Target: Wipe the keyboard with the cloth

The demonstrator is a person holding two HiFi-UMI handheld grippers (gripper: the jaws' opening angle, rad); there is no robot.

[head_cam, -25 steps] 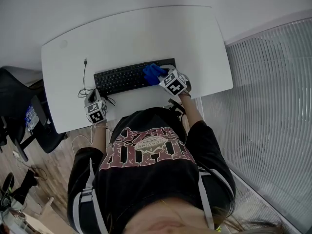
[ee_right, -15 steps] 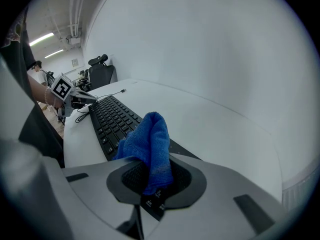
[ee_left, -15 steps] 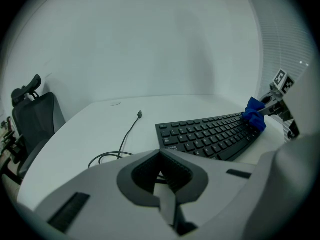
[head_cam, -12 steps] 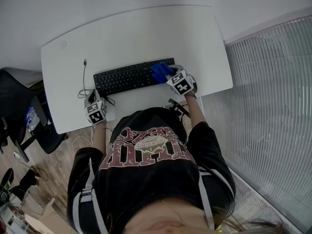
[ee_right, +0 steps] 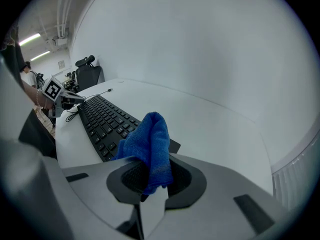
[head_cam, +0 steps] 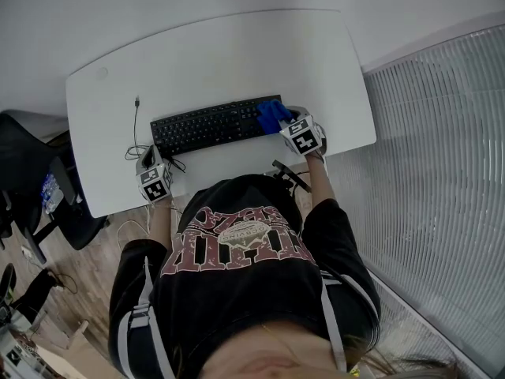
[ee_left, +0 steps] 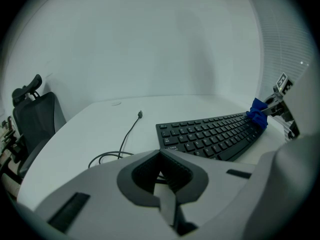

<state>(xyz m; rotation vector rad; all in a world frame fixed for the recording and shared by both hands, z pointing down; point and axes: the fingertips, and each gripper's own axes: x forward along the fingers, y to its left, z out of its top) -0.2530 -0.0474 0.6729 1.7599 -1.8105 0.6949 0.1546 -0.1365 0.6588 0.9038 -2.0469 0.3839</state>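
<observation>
Head view: keyboard on desk, long axis left–right, right end slightly farther from person. Cloth bunched over keyboard's right end, pinched between jaws of right gripper; right arm reaching forward. Left gripper at desk's near edge, near keyboard's left end and cable; jaws together, holding nothing.
</observation>
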